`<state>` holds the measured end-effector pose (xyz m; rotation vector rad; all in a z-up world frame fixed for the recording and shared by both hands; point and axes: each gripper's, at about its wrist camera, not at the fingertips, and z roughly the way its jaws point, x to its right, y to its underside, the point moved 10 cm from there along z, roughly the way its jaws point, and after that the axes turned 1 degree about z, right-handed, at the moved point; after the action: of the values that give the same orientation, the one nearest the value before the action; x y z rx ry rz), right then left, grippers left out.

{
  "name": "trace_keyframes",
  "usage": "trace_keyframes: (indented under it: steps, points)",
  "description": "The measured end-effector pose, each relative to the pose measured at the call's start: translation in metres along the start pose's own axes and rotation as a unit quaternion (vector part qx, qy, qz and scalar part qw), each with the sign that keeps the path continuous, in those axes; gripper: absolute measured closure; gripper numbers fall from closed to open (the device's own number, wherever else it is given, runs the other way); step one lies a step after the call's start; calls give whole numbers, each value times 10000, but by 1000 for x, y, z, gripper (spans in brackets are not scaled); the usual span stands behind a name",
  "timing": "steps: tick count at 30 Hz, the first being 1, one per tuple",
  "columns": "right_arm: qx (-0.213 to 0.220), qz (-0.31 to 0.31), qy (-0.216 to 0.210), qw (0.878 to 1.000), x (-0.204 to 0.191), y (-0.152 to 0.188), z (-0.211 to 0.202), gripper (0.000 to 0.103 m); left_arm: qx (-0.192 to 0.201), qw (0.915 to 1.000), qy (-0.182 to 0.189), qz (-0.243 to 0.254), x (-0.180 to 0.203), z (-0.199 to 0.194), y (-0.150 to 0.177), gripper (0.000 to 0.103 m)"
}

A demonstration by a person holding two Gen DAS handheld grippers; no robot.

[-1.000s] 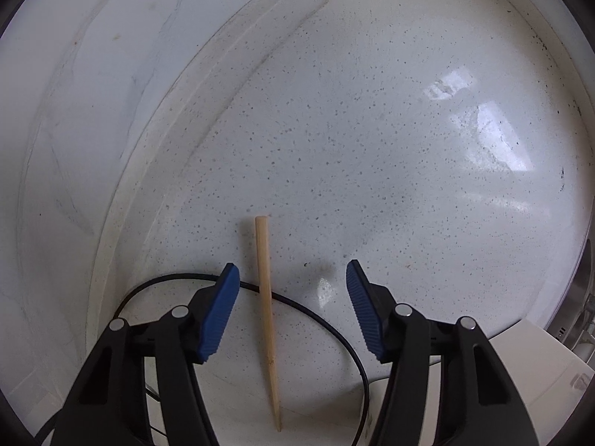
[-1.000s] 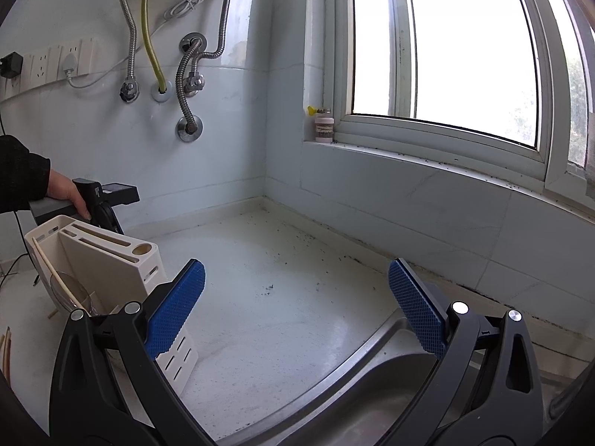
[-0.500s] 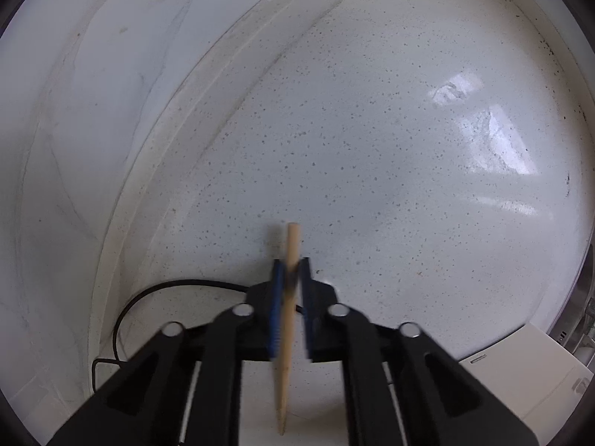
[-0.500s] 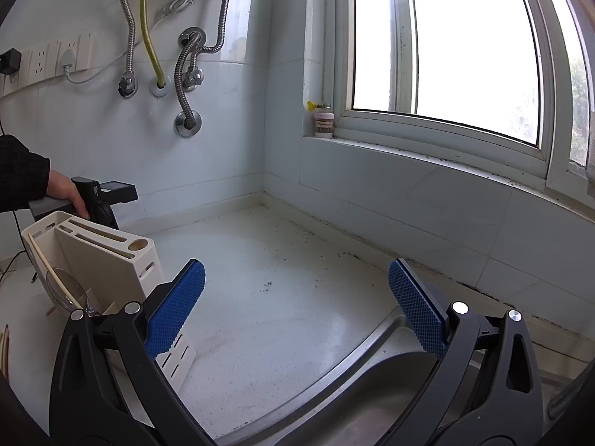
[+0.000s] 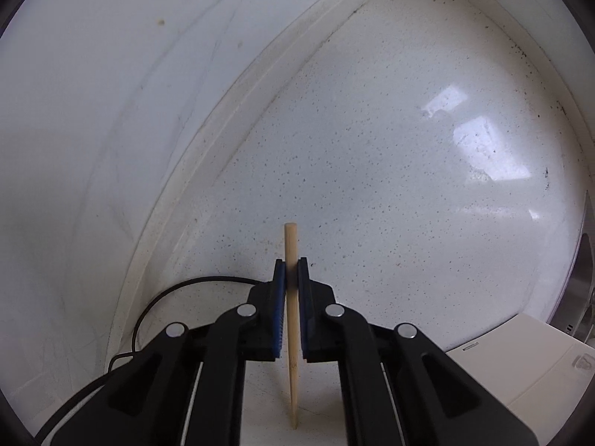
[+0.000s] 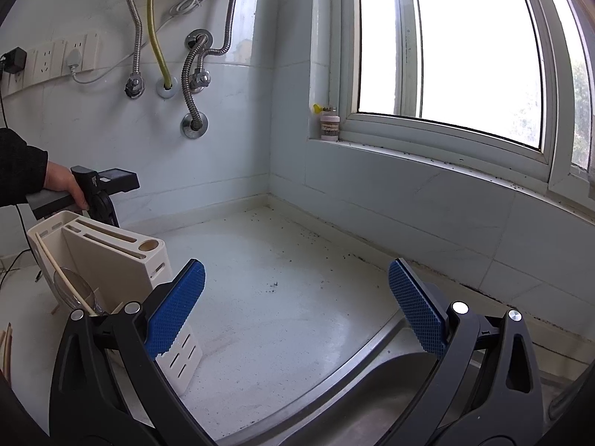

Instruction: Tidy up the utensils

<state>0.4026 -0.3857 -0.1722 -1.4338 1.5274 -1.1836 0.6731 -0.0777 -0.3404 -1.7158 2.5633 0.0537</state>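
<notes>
My left gripper is shut on a wooden chopstick, which runs straight between the blue pads with its thick end poking out ahead and its thin end trailing back. It is held above the speckled white counter. My right gripper is open and empty, above the counter near the sink edge. A cream utensil holder stands at the left in the right wrist view, with a chopstick and a clear spoon in it. The left gripper shows behind the holder, in a hand.
A black cable lies on the counter under the left gripper. More chopsticks lie at the far left. A steel sink sits below the right gripper. Hoses and sockets are on the wall; a small jar stands on the windowsill.
My left gripper closed on the chopstick that lay on the counter and has lifted it. The right gripper stayed open and drifted slightly.
</notes>
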Motion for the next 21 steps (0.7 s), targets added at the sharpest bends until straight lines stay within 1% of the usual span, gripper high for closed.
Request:
trace_keyframes:
  steps: [2, 6, 11, 13, 16, 18, 20, 21]
  points:
    - [52, -10, -39, 10000, -4, -3, -3, 9, 316, 9992, -185, 134, 2, -17, -3, 97]
    - [142, -34, -105, 9998, -10, -8, -8, 9, 839, 9957, -234, 308, 15, -47, -5, 97]
    - [208, -40, -135, 9997, -12, -12, -14, 9, 1312, 9892, -392, 522, 34, -80, 1, 97]
    - [246, -23, -138, 9996, -12, -15, -17, 9, 1562, 9851, -460, 548, 37, -95, 3, 97]
    - [282, 72, -178, 9994, -11, -20, -21, 9, 1925, 9781, -582, 532, 25, -116, 4, 97]
    - [346, 74, -184, 9992, -10, -25, -25, 9, 2119, 9744, -588, 470, 25, -129, 6, 97]
    - [419, 22, -175, 9990, -10, -30, -28, 9, 2200, 9733, -527, 396, 25, -137, 8, 97]
    - [442, 0, -171, 9989, -10, -31, -29, 9, 2294, 9713, -511, 358, 27, -142, 3, 97]
